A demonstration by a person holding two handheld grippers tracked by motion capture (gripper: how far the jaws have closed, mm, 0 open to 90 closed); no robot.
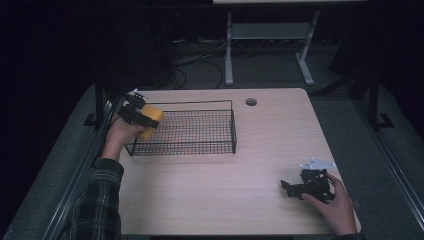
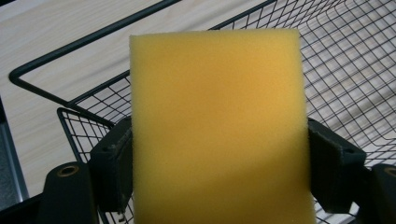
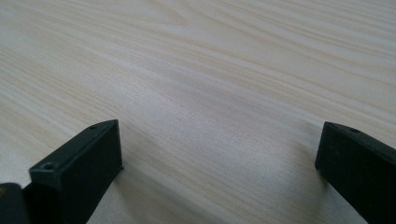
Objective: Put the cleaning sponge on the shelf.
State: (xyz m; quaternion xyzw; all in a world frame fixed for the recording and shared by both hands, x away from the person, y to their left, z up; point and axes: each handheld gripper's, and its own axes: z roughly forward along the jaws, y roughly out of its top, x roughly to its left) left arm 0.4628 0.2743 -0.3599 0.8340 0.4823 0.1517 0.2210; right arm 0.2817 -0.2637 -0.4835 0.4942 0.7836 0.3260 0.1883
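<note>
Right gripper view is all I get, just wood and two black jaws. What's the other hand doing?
Observer: The left hand-held gripper is shut on a yellow sponge.
Operator: Where is it holding it?
Observer: Over the left end of a black wire basket, above the rim.
Operator: Is anything in the basket?
Observer: In the high view its mesh floor looks bare.
Operator: And where's my gripper?
Observer: The right hand-held gripper sits low at the table near its right front corner, jaws open with nothing between them.
</note>
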